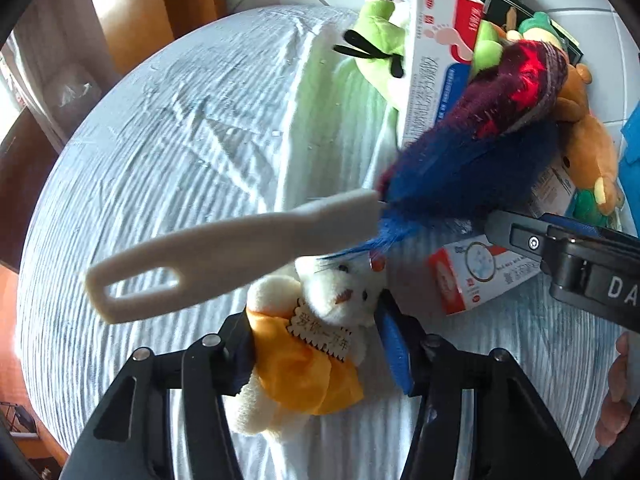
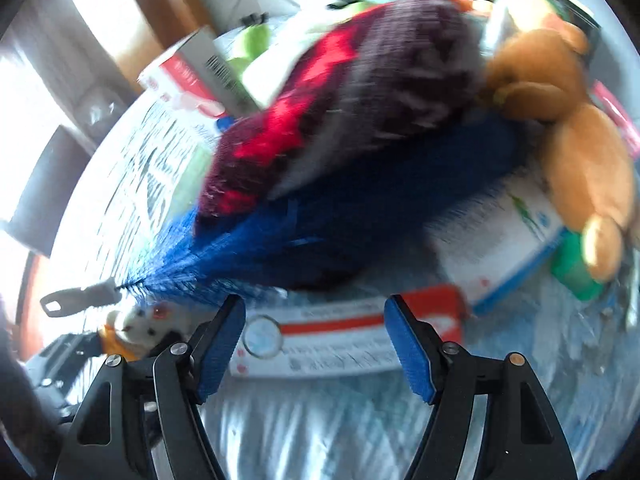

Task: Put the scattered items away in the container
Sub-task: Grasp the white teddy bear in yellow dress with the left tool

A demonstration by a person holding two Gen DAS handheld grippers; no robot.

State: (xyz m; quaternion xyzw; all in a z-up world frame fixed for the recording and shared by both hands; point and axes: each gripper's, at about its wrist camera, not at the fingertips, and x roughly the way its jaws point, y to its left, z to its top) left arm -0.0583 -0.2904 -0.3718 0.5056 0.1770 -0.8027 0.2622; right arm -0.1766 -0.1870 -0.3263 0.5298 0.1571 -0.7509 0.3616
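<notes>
A: Left wrist view. The left gripper [image 1: 316, 340] is clenched on a white plush bear [image 1: 320, 320] in an orange dress; both pads press its sides. The bear lies on the pale blue ribbed bedcover [image 1: 160, 140].

B: And the duster?

A: The feather duster [image 1: 460, 152] crosses just above the bear, white handle [image 1: 224, 252] pointing left, blue and dark red feathers fanning up to the right. Beyond the feathers, away from the bear: a tall white box with a foot print [image 1: 432, 60], a green plush [image 1: 380, 40] beside it, a brown plush [image 1: 588, 144] at the right edge.

B: The other tool?

A: The right gripper [image 1: 560, 248] enters to the right of the bear, over a small red and white box [image 1: 472, 276]. From here I cannot tell how its jaws stand. Fingers of a hand [image 1: 616, 392] show at the lower right.

B: Right wrist view?

A: Blurred. The right gripper [image 2: 316, 344] is released: its blue pads stand apart either side of the red and white box [image 2: 348, 340], not pressing it. The duster's feathers [image 2: 340, 160] lie just beyond that box. The bear [image 2: 140, 328] is to the box's left, under the duster handle [image 2: 80, 300]. The brown plush [image 2: 560, 120] sits to the box's upper right.

B: Container?

A: None that I can make out.
</notes>
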